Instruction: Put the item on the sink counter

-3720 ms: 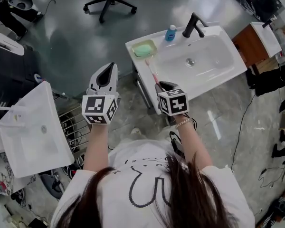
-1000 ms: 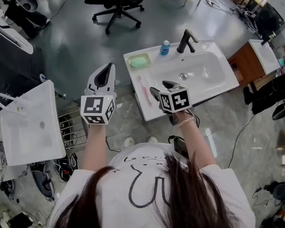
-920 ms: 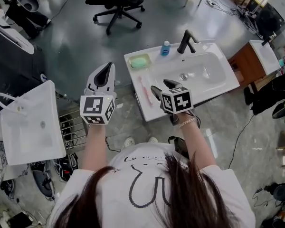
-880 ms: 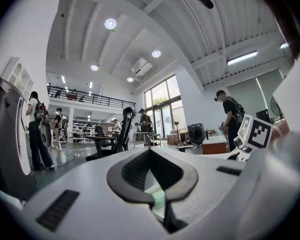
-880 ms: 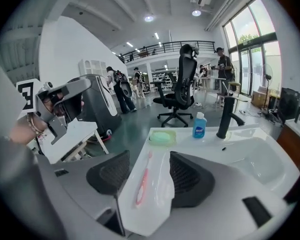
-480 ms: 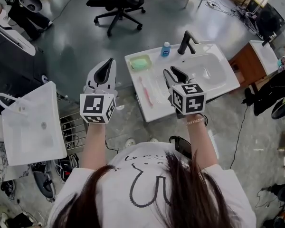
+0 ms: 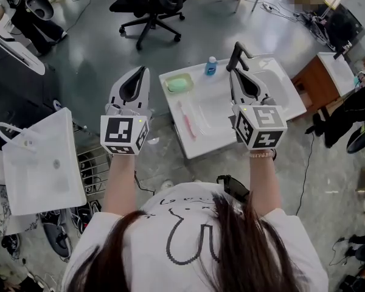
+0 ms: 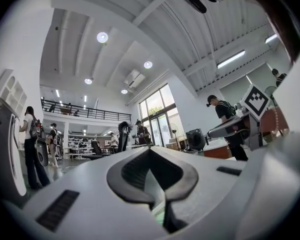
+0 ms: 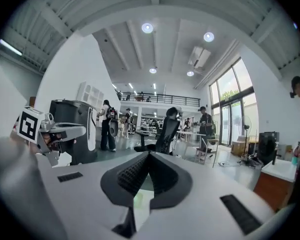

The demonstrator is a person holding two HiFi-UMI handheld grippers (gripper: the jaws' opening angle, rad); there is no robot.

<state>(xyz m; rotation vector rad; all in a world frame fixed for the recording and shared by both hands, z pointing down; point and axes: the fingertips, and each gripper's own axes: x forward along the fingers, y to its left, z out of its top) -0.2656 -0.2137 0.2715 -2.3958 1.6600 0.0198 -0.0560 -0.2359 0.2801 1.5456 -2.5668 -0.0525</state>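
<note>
A pink toothbrush lies flat on the white sink counter, left of the basin. Neither gripper touches it. My right gripper is raised above the basin, jaws shut and empty; in the right gripper view its tips meet with nothing between them. My left gripper hangs left of the counter, over the floor, also shut and empty, as the left gripper view confirms. Both point out across the room.
A green soap dish, a blue bottle and a black faucet stand along the counter's back. A loose white sink and wire rack are at the left, an office chair beyond. People stand in the hall.
My right gripper has lifted from the counter's front edge and swung right over the basin, its jaws going from open to shut. The toothbrush stays on the counter. The left gripper has risen slightly.
</note>
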